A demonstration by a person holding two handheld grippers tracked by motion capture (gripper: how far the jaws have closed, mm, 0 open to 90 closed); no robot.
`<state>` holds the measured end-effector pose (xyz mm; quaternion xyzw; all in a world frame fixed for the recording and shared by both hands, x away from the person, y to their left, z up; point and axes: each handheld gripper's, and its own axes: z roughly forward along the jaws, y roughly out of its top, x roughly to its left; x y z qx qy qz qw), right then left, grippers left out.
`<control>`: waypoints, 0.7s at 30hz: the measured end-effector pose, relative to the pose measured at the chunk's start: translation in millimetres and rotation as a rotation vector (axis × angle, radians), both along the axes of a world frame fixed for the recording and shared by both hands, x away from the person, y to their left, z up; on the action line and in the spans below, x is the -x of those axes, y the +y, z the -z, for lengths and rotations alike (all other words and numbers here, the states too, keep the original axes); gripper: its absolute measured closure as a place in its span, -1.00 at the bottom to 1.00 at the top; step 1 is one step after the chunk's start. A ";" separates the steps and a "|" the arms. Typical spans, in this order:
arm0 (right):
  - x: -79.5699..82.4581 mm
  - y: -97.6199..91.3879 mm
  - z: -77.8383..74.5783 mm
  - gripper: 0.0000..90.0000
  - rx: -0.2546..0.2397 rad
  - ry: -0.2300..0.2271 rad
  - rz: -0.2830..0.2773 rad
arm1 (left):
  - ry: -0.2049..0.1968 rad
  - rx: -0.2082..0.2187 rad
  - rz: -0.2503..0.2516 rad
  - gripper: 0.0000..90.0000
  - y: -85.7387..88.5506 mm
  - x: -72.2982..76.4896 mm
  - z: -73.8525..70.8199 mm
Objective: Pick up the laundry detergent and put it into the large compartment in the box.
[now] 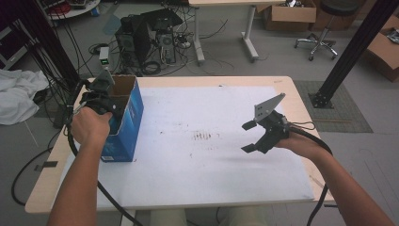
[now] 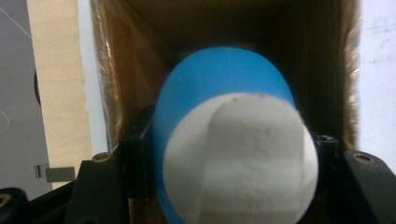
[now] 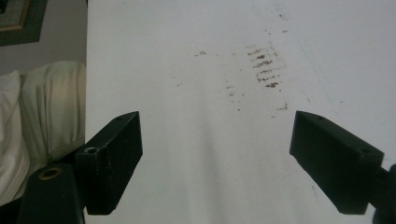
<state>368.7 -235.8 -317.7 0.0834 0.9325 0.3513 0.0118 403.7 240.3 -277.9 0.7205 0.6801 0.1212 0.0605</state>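
- Your right gripper point(image 1: 251, 137) hangs over the white sheet point(image 1: 211, 169) on the table point(image 1: 42, 193), its jaws spread wide with nothing between them.
- Just beyond it, brown smudges point(image 3: 264, 70) mark the sheet.
- Your left gripper point(image 2: 229, 154) is clamped on a blue cylinder point(image 2: 224, 79) with a white taped end point(image 2: 240, 158), one jaw on each side.
- That cylinder sits inside the mouth of the blue cardboard box point(image 1: 124, 120), which stands open-topped at the table's left edge, brown walls around it.
- Farther back, cables and a computer tower point(image 1: 150, 40) sit on the floor.
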 end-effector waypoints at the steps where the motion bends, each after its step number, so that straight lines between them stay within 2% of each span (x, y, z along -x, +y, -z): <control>1: 0.0 -0.1 0.5 -0.62 0.002 0.001 0.000 | 0.002 0.003 -0.001 -0.16 0.7 0.0 2.6; 4: 0.5 -0.3 1.7 -0.62 0.007 0.002 0.000 | -0.009 0.008 -0.005 -0.16 2.3 0.5 4.5; 21: 2.6 0.7 1.1 -0.62 0.010 0.003 0.004 | 0.007 0.044 0.000 -0.21 8.7 -0.1 4.8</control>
